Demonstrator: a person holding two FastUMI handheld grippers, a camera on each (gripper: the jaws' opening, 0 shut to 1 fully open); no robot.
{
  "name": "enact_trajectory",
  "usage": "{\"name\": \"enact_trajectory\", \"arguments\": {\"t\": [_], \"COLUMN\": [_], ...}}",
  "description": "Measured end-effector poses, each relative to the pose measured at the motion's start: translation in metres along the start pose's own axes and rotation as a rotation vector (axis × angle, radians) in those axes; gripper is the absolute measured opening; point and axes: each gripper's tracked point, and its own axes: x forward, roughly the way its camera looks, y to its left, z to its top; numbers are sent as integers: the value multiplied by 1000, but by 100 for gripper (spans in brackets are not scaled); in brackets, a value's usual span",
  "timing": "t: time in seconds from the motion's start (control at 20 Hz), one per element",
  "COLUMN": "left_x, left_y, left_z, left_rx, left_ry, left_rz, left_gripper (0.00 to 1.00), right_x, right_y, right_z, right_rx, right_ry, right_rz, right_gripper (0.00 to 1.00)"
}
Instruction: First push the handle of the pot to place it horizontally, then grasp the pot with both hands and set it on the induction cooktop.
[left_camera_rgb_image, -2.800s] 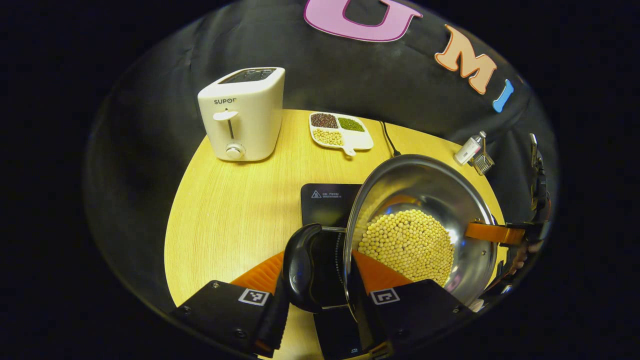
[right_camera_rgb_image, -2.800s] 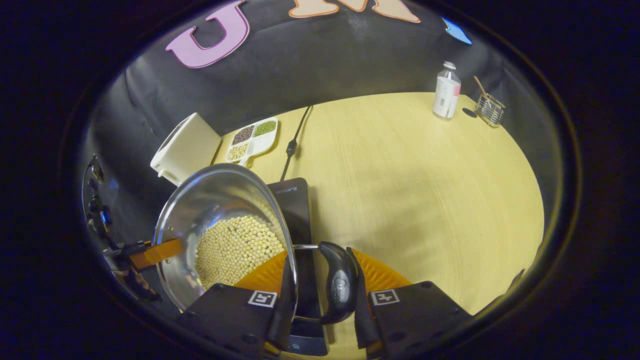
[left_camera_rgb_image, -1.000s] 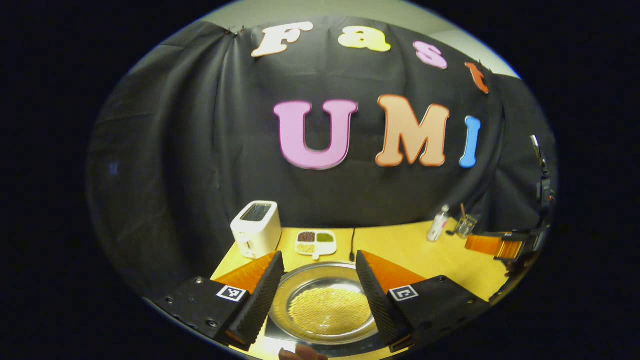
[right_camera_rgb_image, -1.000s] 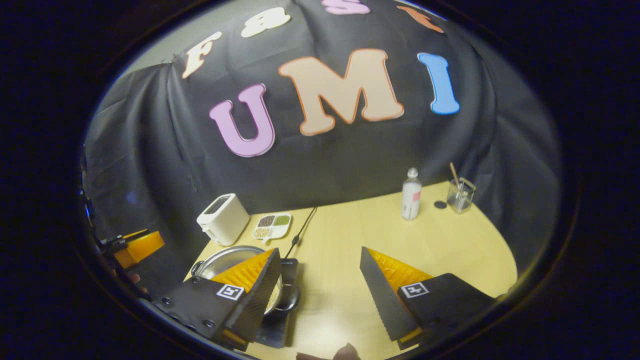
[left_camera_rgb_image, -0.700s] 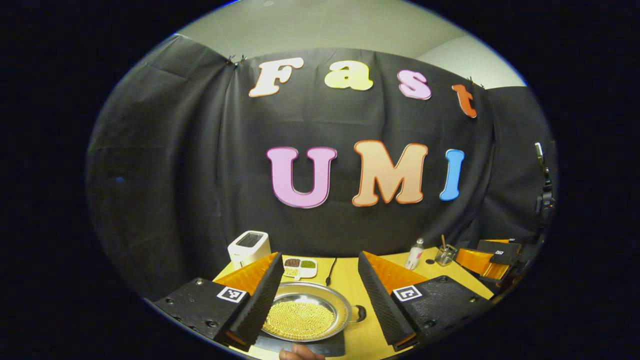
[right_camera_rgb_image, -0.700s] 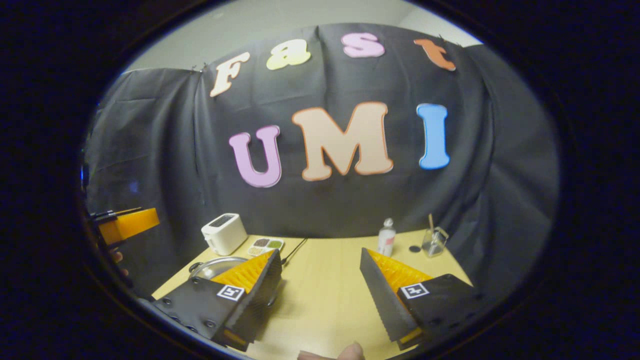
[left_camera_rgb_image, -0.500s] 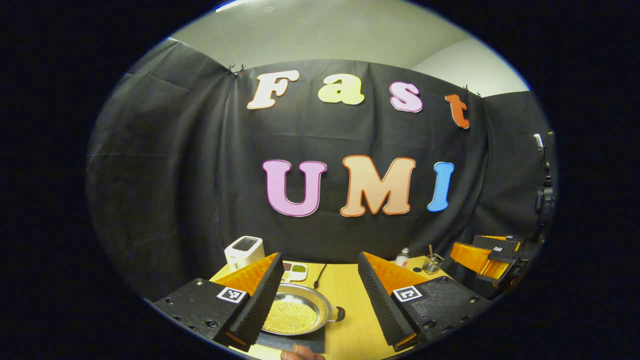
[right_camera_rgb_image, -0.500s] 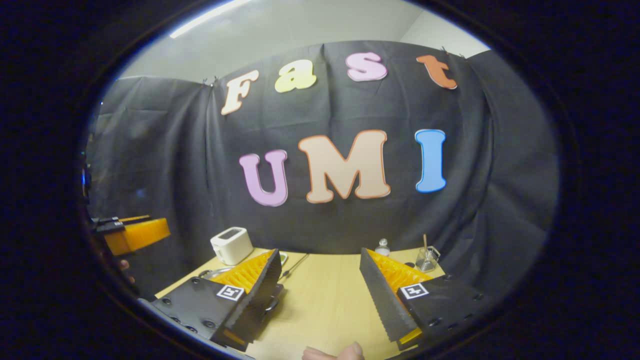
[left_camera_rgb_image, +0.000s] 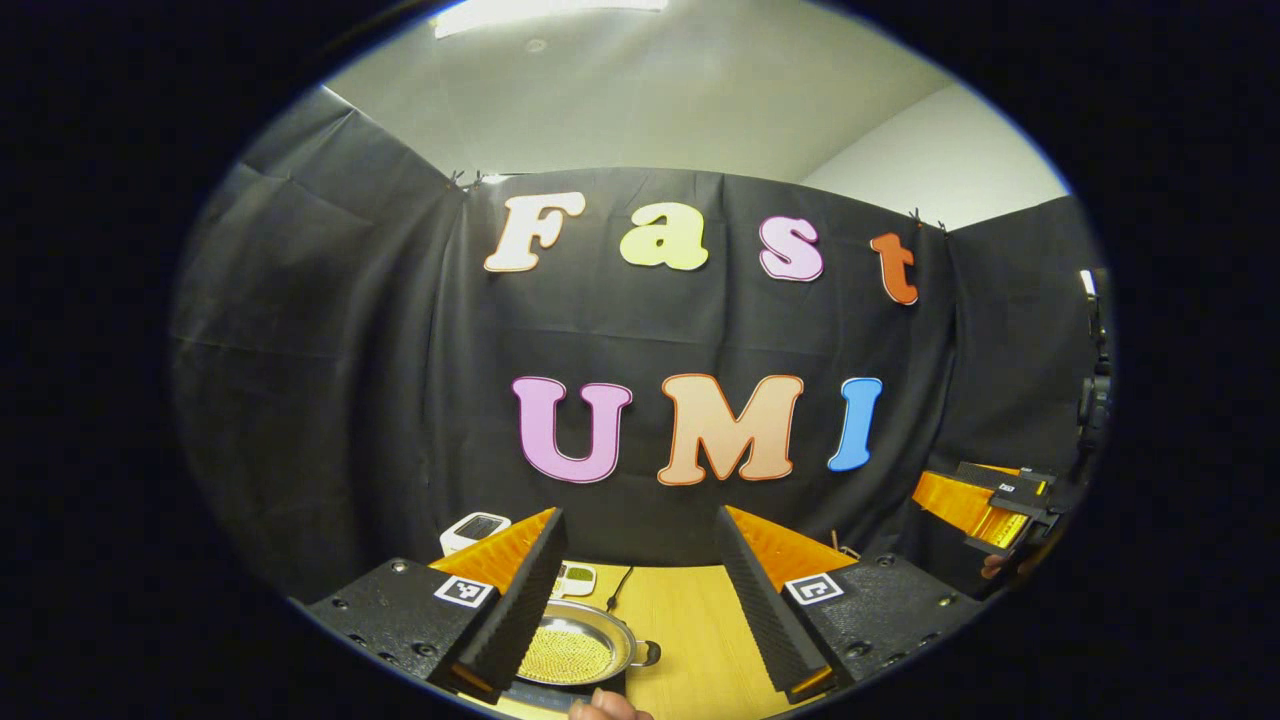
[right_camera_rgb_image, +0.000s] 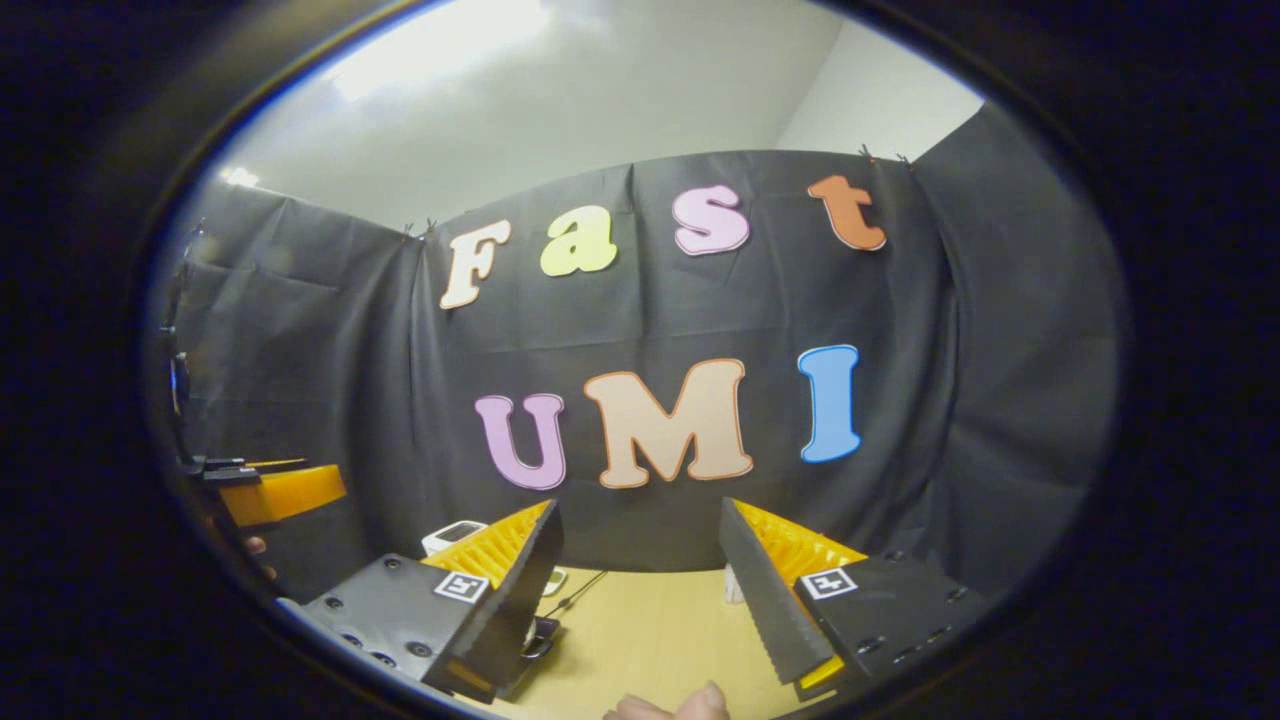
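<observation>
The steel pot (left_camera_rgb_image: 590, 640) holding pale beans sits on the black induction cooktop (left_camera_rgb_image: 545, 692), low in the left gripper view, with its dark side handle (left_camera_rgb_image: 650, 653) pointing right. My left gripper (left_camera_rgb_image: 638, 512) is open, raised well back from the pot, with nothing between its fingers. My right gripper (right_camera_rgb_image: 640, 505) is open too and holds nothing; a dark pot handle (right_camera_rgb_image: 540, 637) peeks past its left finger. Each gripper appears far off in the other's view, the right gripper (left_camera_rgb_image: 985, 500) and the left gripper (right_camera_rgb_image: 280, 490).
At the back of the wooden table (right_camera_rgb_image: 650, 620) stand a white toaster (left_camera_rgb_image: 478, 527) and a divided dish of beans (left_camera_rgb_image: 577, 578), with a black cable (left_camera_rgb_image: 615, 585) beside it. A person's fingertip (right_camera_rgb_image: 685, 705) shows at the bottom edge.
Both grippers released the pot's handles and opened, then drew back and tilted up. The pot now rests on the cooktop and looks smaller and farther away.
</observation>
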Motion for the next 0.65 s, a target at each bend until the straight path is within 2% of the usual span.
{"name": "enact_trajectory", "arguments": {"t": [0.2, 0.65], "left_x": [-5, -10], "left_y": [4, 10], "left_z": [-5, -2], "left_rx": [24, 25], "left_ry": [8, 1], "left_rz": [-4, -26], "left_gripper": [89, 91], "right_x": [2, -6], "right_y": [16, 21], "right_z": [-1, 2], "right_rx": [1, -6], "right_ry": [9, 15], "right_rz": [15, -9], "right_gripper": [93, 93]}}
